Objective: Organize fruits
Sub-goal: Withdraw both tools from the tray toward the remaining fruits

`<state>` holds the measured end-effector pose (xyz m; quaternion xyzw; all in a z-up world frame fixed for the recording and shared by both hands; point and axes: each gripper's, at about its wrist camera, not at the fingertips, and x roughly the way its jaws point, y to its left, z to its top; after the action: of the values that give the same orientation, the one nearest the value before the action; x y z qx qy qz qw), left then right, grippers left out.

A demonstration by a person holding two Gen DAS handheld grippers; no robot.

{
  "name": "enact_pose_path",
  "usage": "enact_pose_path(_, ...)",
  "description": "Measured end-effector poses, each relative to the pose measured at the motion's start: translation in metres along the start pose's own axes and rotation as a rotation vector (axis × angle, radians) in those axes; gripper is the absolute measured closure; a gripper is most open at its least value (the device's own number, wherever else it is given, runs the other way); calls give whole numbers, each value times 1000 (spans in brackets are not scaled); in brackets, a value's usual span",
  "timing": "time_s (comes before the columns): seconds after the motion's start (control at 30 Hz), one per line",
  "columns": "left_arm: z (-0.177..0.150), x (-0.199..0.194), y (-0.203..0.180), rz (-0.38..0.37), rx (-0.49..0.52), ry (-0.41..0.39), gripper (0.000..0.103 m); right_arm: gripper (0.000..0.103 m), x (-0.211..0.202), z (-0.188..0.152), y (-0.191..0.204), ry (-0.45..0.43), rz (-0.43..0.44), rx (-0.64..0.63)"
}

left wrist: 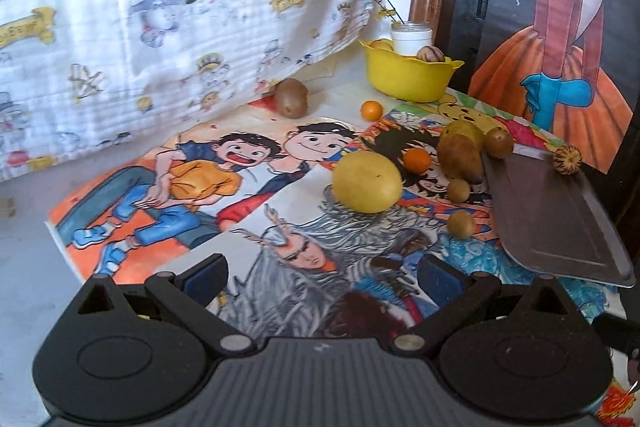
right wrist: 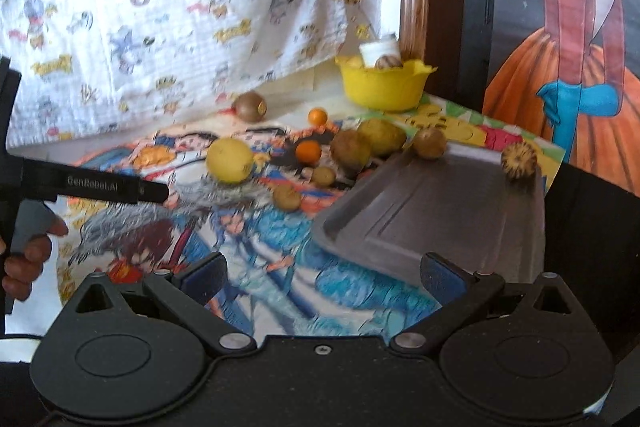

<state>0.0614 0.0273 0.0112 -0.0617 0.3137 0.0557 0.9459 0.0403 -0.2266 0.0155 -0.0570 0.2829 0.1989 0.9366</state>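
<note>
Fruits lie scattered on cartoon-printed sheets. A big yellow fruit (left wrist: 367, 181) (right wrist: 229, 160) sits mid-table, with a small orange (left wrist: 416, 160) (right wrist: 308, 151), a brown pear (left wrist: 460, 151) (right wrist: 351, 148) and small brown fruits (left wrist: 460, 223) (right wrist: 286, 197) beside it. A kiwi (left wrist: 291, 97) (right wrist: 250, 106) rests by the cloth. A yellow bowl (left wrist: 412, 79) (right wrist: 382, 85) at the back holds fruit. My left gripper (left wrist: 322, 277) is open and holds nothing, short of the yellow fruit. My right gripper (right wrist: 324, 273) is open and holds nothing, at the near edge of the grey tray (right wrist: 432, 211).
The grey tray (left wrist: 556, 211) lies on the right with a spiky fruit (left wrist: 567, 157) (right wrist: 519, 160) at its far edge. A white jar (left wrist: 412, 35) stands behind the bowl. A patterned cloth (left wrist: 180, 7) hangs at the back left. A hand (right wrist: 28, 259) holds the other gripper at left.
</note>
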Motion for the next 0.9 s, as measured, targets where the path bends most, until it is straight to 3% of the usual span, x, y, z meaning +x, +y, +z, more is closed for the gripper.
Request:
enact_pose_path(0.33,-5,1,8,12,-8,21,0,1,13,-9,17,66,41,-15)
enact_pose_path(0.7,-7,6,9,33,6,47,0,1,23,-15,14,56,79,3)
enact_pose_path(0.9,1,14,6,36,53,51,0,1,28,0,5,35,136,-63)
